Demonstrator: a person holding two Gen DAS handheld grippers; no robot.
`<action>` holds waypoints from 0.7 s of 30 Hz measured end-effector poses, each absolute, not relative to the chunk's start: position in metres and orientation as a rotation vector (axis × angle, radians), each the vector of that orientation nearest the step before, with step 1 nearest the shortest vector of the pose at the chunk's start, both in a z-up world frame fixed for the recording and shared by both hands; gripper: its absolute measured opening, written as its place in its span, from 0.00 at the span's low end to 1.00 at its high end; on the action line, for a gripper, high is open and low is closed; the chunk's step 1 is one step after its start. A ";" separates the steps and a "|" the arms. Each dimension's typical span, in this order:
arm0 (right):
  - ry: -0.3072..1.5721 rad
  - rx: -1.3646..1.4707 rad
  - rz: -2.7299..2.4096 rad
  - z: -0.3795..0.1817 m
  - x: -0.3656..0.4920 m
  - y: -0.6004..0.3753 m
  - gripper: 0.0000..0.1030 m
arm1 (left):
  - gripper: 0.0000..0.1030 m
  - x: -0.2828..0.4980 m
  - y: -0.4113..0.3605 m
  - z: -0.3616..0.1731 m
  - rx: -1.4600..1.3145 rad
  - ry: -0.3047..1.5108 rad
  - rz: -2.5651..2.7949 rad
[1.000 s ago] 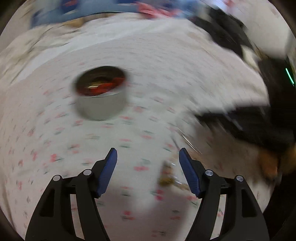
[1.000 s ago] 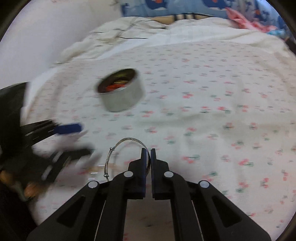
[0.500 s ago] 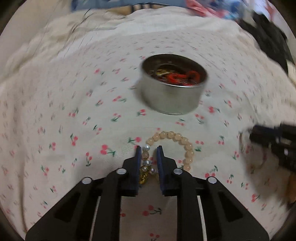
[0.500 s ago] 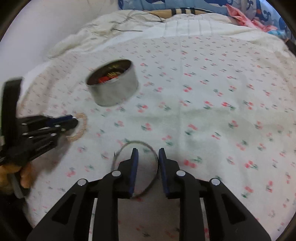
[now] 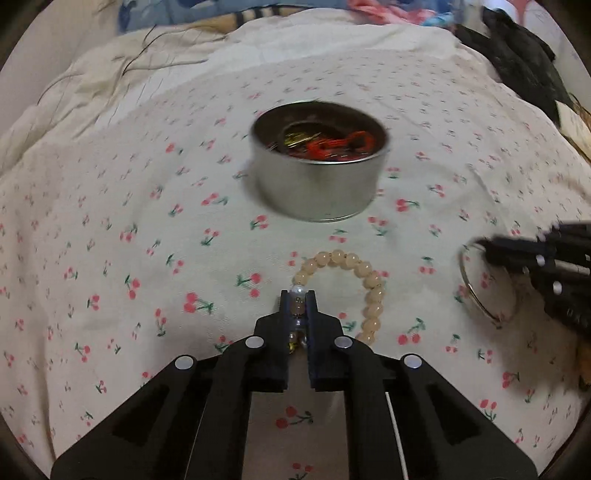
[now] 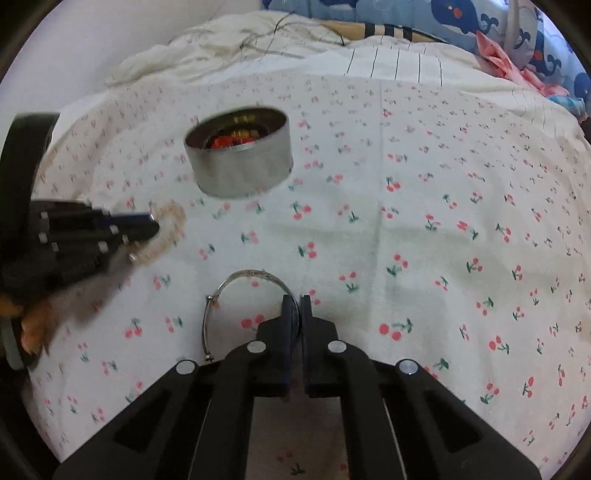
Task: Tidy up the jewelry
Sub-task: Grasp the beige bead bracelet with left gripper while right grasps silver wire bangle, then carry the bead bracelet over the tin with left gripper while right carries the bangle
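Note:
A round metal tin [image 5: 319, 177] holding red and gold jewelry stands on a cherry-print bedsheet; it also shows in the right wrist view [image 6: 240, 155]. My left gripper [image 5: 297, 301] is shut on a beige bead bracelet [image 5: 364, 275] at its pearl end, just in front of the tin. My right gripper [image 6: 295, 306] is shut on a thin silver bangle [image 6: 225, 291], which curves off to the left of the fingers. Each gripper shows in the other view: the right gripper [image 5: 491, 247] with the bangle [image 5: 476, 291], the left gripper [image 6: 147, 225] with the bracelet [image 6: 173, 225].
The bedsheet [image 6: 443, 221] covers a soft bed with a rumpled cream duvet [image 5: 110, 85] behind. Blue patterned pillows [image 6: 461, 18] and pink cloth lie at the far edge. A dark garment [image 5: 524, 62] lies at the back right.
My left gripper went from open to shut on the bead bracelet. My right gripper opened around the bangle half a second ago and is now shut on it again. The tin appears closer.

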State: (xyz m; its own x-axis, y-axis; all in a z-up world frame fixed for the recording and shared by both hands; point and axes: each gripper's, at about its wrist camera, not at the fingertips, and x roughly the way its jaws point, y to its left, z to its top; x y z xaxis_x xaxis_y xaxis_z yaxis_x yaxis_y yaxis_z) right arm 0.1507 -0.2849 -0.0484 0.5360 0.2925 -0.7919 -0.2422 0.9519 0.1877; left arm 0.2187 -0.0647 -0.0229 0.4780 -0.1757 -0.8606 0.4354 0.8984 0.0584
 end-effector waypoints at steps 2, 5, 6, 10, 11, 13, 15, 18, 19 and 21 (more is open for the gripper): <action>0.921 0.065 0.325 -0.043 0.152 -0.283 0.05 | 0.07 0.216 -0.065 -0.017 0.273 0.985 -0.394; 0.953 0.085 0.321 -0.045 0.160 -0.285 0.14 | 0.07 0.217 -0.063 -0.017 0.281 0.980 -0.372; 0.958 0.087 0.311 -0.046 0.160 -0.287 0.23 | 0.07 0.218 -0.063 -0.018 0.284 0.988 -0.364; 0.993 0.056 0.308 -0.053 0.159 -0.281 0.41 | 0.52 0.219 -0.062 -0.021 0.275 0.999 -0.330; 0.997 0.034 0.307 -0.056 0.158 -0.277 0.41 | 0.64 0.221 -0.060 -0.022 0.276 0.990 -0.307; 0.993 -0.001 0.313 -0.057 0.157 -0.271 0.31 | 0.65 0.222 -0.060 -0.025 0.277 0.999 -0.304; 0.989 -0.009 0.308 -0.057 0.156 -0.270 0.15 | 0.60 0.224 -0.060 -0.027 0.273 1.004 -0.314; 0.981 0.011 0.295 -0.056 0.157 -0.274 0.06 | 0.13 0.220 -0.065 -0.026 0.269 1.010 -0.373; 0.976 0.025 0.291 -0.055 0.157 -0.277 0.05 | 0.07 0.218 -0.068 -0.025 0.305 0.993 -0.373; 0.968 0.039 0.285 -0.053 0.157 -0.280 0.04 | 0.07 0.215 -0.070 -0.023 0.312 0.981 -0.382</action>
State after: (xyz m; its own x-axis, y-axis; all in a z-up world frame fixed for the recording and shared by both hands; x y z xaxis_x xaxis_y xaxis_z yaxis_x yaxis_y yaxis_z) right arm 0.1574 -0.2802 -0.0532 0.5324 0.2567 -0.8066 -0.2218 0.9619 0.1597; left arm 0.2150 -0.0702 -0.0231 0.4992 -0.1716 -0.8493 0.4484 0.8899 0.0837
